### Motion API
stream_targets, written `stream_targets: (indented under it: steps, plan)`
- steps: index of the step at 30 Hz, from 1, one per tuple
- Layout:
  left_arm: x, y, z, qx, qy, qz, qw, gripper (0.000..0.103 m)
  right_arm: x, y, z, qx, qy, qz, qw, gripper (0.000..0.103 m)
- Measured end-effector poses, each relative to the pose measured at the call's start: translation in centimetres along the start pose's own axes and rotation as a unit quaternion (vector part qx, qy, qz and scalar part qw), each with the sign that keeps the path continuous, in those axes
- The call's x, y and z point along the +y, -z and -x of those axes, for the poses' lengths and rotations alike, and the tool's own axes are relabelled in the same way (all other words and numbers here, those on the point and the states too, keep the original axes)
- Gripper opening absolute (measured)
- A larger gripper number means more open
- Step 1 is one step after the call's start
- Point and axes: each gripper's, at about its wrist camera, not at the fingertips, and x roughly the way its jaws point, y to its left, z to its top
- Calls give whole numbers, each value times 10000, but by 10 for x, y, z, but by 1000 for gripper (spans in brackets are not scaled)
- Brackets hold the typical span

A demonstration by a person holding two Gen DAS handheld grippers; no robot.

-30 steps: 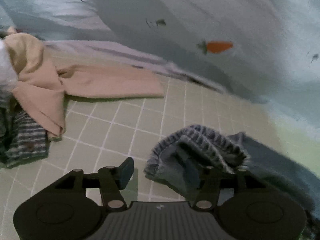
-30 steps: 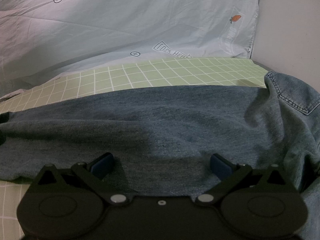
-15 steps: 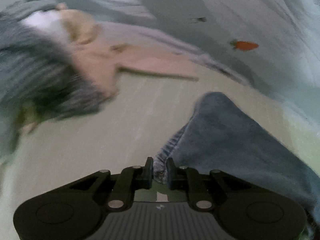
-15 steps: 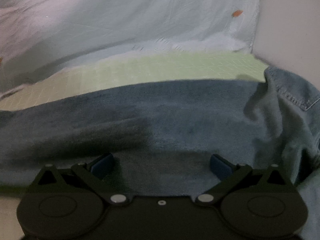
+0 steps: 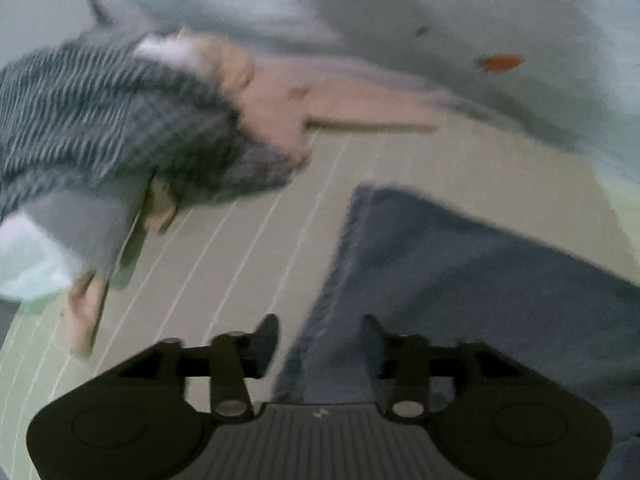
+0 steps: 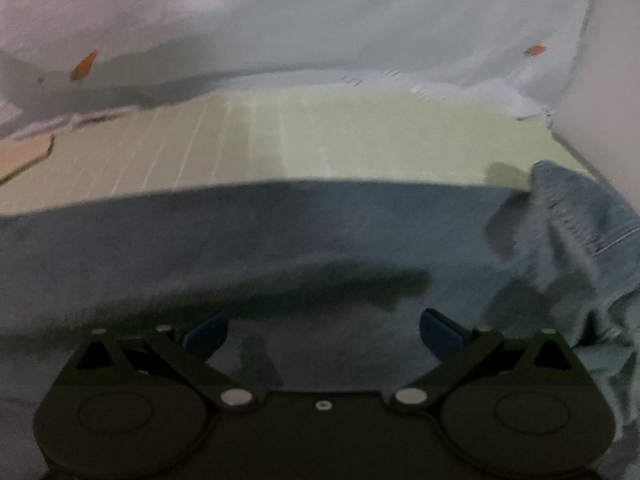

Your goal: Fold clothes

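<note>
Blue jeans (image 5: 460,280) lie stretched out on the green checked sheet (image 5: 240,248). My left gripper (image 5: 320,332) hovers over the end of a leg. Its jaws are opening, and the leg's edge runs between them with the pads clear of the cloth. In the right wrist view the same jeans (image 6: 280,240) spread across the frame, with a paler crumpled part (image 6: 580,232) at the right. My right gripper (image 6: 322,332) stands wide open just above the denim, holding nothing.
A pile with a grey striped garment (image 5: 100,120) and a beige garment (image 5: 352,108) sits to the left. A pale blue quilt (image 6: 320,20) with carrot prints lies bunched along the far side. A white wall (image 6: 612,80) bounds the right.
My left gripper closed on the crumpled leg end, pulled it out flat toward the clothes pile, and has now parted its jaws. The right gripper stayed open and shifted slightly over the jeans.
</note>
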Motion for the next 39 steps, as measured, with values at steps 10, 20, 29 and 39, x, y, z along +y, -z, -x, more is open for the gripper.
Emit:
stream_targets:
  steps: [10, 20, 29, 39]
  plan:
    - [-117, 42, 51, -138, 961, -966, 9906, 87, -85, 3, 27, -457, 199, -333, 9982, 103]
    - [-275, 148, 94, -80, 922, -1211, 9883, 90, -252, 15, 27, -793, -207, -730, 9940, 103]
    - [-390, 216, 84, 403, 788, -1354, 9868, 90, -373, 8, -7, -771, -210, -658, 9946, 103]
    - [-419, 237, 71, 467, 549, -1091, 9914, 103, -414, -22, -62, -520, -791, -678, 9932, 97]
